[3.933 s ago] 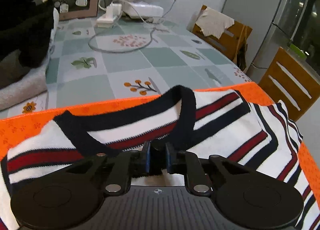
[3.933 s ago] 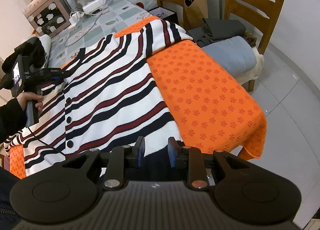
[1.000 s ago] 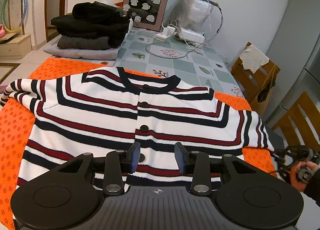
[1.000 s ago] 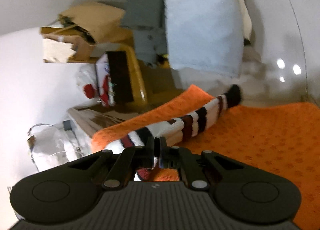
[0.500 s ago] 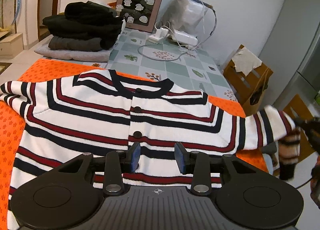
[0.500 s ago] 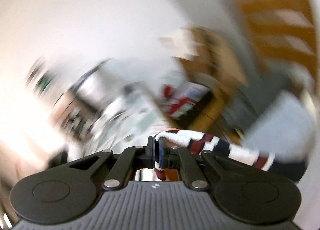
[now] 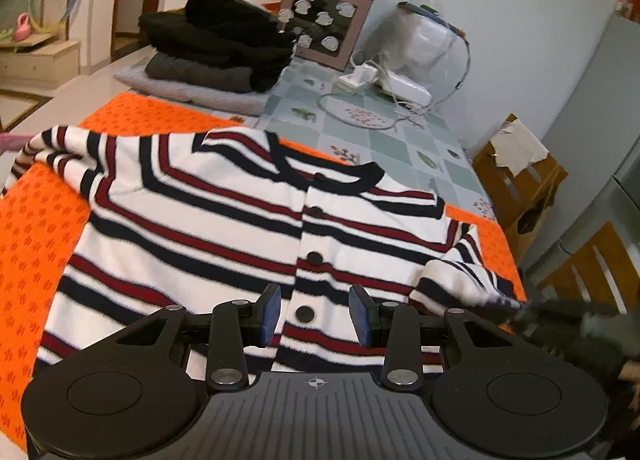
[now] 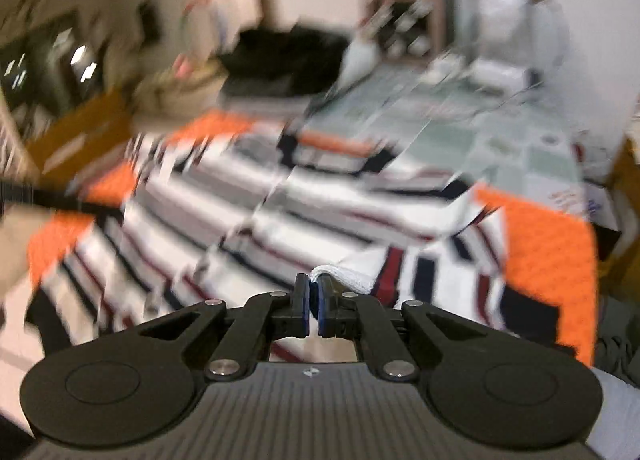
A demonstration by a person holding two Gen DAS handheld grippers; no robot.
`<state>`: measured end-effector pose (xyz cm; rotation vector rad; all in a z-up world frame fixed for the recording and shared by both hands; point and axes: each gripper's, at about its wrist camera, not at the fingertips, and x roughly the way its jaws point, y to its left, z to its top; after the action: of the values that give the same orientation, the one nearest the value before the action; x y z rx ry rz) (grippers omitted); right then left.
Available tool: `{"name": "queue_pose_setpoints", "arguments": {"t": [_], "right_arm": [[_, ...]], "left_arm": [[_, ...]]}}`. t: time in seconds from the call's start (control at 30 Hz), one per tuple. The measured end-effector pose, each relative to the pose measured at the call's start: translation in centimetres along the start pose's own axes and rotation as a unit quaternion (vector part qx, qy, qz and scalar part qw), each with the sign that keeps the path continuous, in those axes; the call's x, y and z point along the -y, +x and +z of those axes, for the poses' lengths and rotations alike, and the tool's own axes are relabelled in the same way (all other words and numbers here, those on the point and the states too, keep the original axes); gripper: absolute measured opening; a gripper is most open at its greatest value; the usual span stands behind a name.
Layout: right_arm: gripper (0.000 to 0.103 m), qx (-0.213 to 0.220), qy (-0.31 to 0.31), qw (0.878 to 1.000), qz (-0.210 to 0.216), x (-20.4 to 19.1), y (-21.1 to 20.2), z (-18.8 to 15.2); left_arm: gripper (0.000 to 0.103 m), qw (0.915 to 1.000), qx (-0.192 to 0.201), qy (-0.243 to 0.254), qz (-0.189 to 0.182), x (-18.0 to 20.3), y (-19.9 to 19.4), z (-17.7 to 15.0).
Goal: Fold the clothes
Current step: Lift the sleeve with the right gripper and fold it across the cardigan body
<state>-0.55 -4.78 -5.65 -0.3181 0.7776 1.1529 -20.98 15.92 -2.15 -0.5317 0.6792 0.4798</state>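
Right wrist view shows the right hand-held gripper clamped on the cardigan's sleeve, now swung from beyond the counter edge in over the striped cardigan, starting a fold, while the left hand-held gripper hovers apart above the placket

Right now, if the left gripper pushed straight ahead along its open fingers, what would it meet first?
Probably the striped cardigan: the left gripper is open over the button placket near the hem. Depth is unclear, so it may skim above the fabric.
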Motion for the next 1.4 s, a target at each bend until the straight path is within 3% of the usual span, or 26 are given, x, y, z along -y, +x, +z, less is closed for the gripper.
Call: {"name": "queue_pose_setpoints", "arguments": {"t": [0.13, 0.2, 0.3, 0.4, 0.47, 0.6, 0.77, 0.83, 0.9, 1.0, 1.3, 1.4], "right_arm": [[0.017, -0.041, -0.006, 0.999, 0.017, -1.1, 0.2, -1.5], [0.034, -0.033, 0.013, 0.999, 0.027, -0.4, -1.1, -1.7], [0.037, -0.012, 0.057, 0.998, 0.028, 1.5, -3.3, -1.6], [0.040, 0.009, 0.141, 0.990, 0.008, 5.0, -4.4, -1.6], [0.042, 0.013, 0.223, 0.975, -0.018, 7.8, -4.3, -2.1], [0.042, 0.029, 0.379, 0.923, -0.049, 13.2, -3.9, -4.5], [0.042, 0.037, 0.476, 0.876, -0.062, 17.0, -2.4, -6.3], [0.040, 0.035, 0.492, 0.868, -0.062, 17.9, -1.6, -6.5], [0.009, 0.031, 0.486, 0.871, -0.063, 18.1, -1.3, -6.1], [0.008, 0.025, 0.474, 0.878, -0.064, 18.2, -1.0, -5.3], [0.008, 0.129, 0.250, 0.960, 0.009, 10.4, -8.2, 1.7], [0.008, 0.115, 0.166, 0.978, 0.047, 6.5, -9.1, 2.3]], "left_arm": [[0.043, 1.0000, -0.005, -0.002, 0.002, -0.2, 0.1, -0.5], [0.044, 1.0000, -0.006, -0.001, 0.000, -0.1, 0.1, -0.6], [0.044, 1.0000, -0.007, 0.002, -0.002, 0.1, 0.3, -0.7], [0.044, 0.9999, -0.010, 0.002, -0.005, 0.4, 0.6, -0.8], [0.044, 0.9999, -0.010, 0.004, -0.006, 0.6, 0.7, -0.8], [0.045, 0.9999, -0.009, 0.007, -0.008, 1.1, 0.6, -0.7], [0.046, 0.9999, -0.005, -0.011, -0.005, 1.1, -0.2, -0.7], [0.047, 0.9997, -0.003, -0.024, -0.003, 1.0, -0.7, -0.7], [0.047, 0.9993, -0.001, -0.037, -0.002, 0.9, -1.2, -0.7], [0.048, 0.9983, 0.002, -0.057, 0.000, 0.7, -1.9, -0.7], [0.049, 0.9937, 0.000, -0.111, -0.014, -0.1, -3.1, -0.9], [0.049, 0.9919, -0.005, -0.125, -0.026, -0.5, -3.1, -1.1]]}}
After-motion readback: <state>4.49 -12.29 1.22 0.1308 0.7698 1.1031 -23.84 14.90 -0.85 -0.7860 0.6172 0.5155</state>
